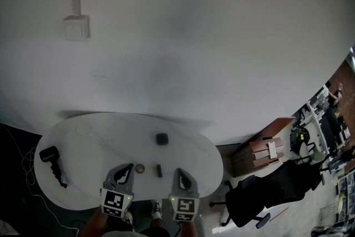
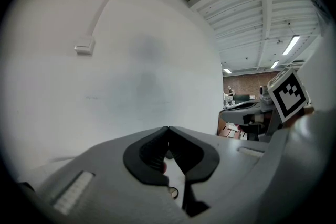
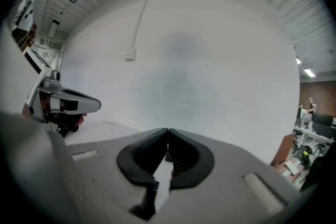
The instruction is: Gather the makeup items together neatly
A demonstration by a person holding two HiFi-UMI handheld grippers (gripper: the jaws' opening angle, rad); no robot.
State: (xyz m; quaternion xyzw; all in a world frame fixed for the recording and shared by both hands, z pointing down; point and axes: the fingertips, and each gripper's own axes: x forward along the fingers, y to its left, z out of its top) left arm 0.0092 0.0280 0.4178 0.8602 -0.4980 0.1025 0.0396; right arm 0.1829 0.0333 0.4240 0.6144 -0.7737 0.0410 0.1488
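Nearest the person, the left gripper [image 1: 128, 166] and the right gripper [image 1: 179, 171] are hanging over the near rim of the white table [image 1: 77, 136], each showing its jaws pressed together on nothing, as the left gripper view and the right gripper view are both making plain; the short dark stick [image 1: 159, 170] is lying between the two sets of tips, its long axis running away from the person, roughly in line with the jaws; the right gripper's tips are sitting just right of that stick, so I am judging the right hand the nearer one for it, and the jaws are needing to part before any pinch; a small round item [image 1: 140, 168] is resting just left of the stick, close beside the left gripper's tips; a squat dark pot [image 1: 161, 139] is standing beyond the stick, apart from it; a black corded thing [image 1: 51, 156] is lying well to the stick's left; a wall socket [image 1: 76, 27] is sitting far beyond the stick.
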